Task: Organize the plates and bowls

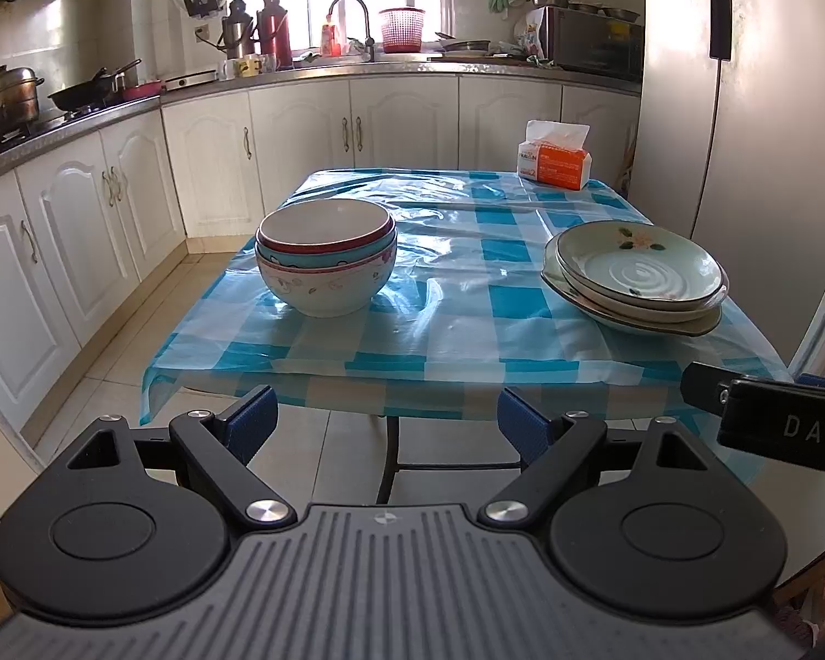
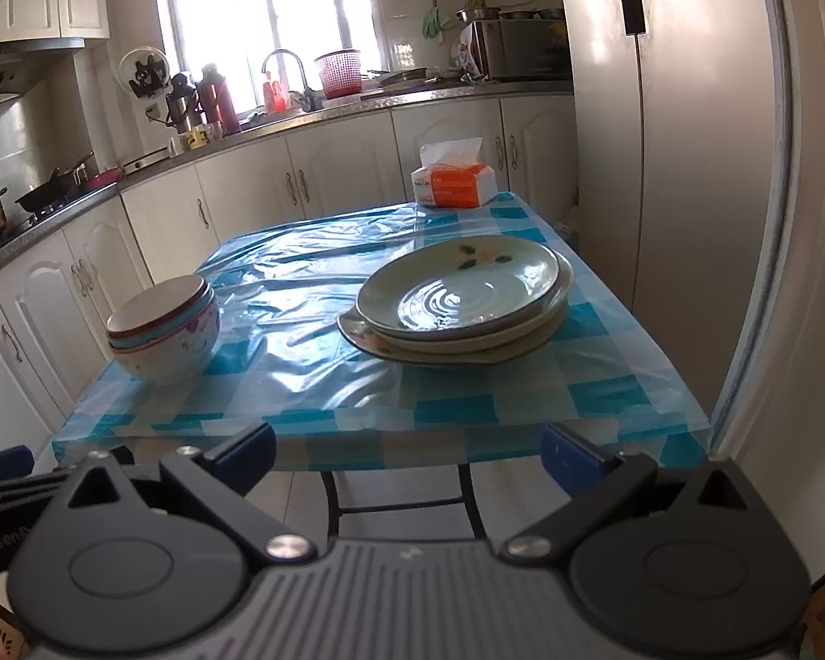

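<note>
Both grippers hung off the near edge of the table (image 1: 467, 341), short of it & touching nothing. Left gripper (image 1: 388, 423) had its jaws spread wide, blue pads (image 1: 253, 418) well apart w/ only floor and table legs seen btwn them. Right gripper (image 2: 407, 454) was the same: jaws wide apart, nothing held.

The table wore a blue-and-white checked cloth under clear plastic. On its left side sat the stack of bowls (image 1: 327, 258), three nested upright: a white floral one at the bottom, a light-blue one inside it, a red-rimmed one on top. On the right side, well apart from the bowls, was the stack of plates (image 1: 635, 275), approx. three deep, the top one pale green w/ a flower painted near its far rim & a spiral in the middle. The lower plates stuck out a bit unevenly toward the left & front.

At the far right corner stood a tissue pack (image 1: 555, 157), orange & white, a sheet poking up. A tall fridge (image 2: 687, 165) stood just beside the table's right side. Behind ran a counter w/ white cabinets (image 1: 302, 143), a sink tap (image 1: 357, 16) under the window, and a red basket (image 1: 401, 27) next to it.
</note>
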`<state>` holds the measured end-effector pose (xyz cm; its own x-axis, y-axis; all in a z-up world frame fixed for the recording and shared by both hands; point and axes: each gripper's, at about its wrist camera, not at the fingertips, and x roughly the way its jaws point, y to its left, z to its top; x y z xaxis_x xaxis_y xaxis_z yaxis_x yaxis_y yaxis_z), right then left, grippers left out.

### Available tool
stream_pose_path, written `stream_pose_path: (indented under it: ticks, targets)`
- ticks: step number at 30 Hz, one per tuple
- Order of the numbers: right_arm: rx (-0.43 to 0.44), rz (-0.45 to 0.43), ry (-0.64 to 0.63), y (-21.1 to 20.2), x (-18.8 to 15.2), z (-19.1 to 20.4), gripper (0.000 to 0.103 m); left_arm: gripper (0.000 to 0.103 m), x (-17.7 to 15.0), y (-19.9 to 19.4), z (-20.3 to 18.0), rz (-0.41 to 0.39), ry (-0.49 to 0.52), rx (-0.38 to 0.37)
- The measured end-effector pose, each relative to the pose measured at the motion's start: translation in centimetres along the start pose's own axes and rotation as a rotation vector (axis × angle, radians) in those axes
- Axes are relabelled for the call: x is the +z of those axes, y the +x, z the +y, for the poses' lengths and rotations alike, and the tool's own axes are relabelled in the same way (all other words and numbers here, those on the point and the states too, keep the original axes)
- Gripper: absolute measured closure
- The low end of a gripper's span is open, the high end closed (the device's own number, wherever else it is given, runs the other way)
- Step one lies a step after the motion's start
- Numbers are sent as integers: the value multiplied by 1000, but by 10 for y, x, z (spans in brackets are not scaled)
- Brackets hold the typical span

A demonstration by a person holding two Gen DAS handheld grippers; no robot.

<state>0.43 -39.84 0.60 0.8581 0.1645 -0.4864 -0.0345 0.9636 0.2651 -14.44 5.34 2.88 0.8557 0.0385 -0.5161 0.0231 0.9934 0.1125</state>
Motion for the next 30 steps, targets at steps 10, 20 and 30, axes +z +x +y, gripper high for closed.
stream_pose_path:
  ticks: [10,20,30]
  targets:
    - [4,-9,-6,1,-1,0,1,0,-1,0,3,-10,-22,5]
    - [4,-21,-21,3,-3,2,1,0,-2,1,-1,-15,-8,4]
    - [-7,-17,-16,6,-4,0,1,0,-4,4,-1,-6,-14,-26]
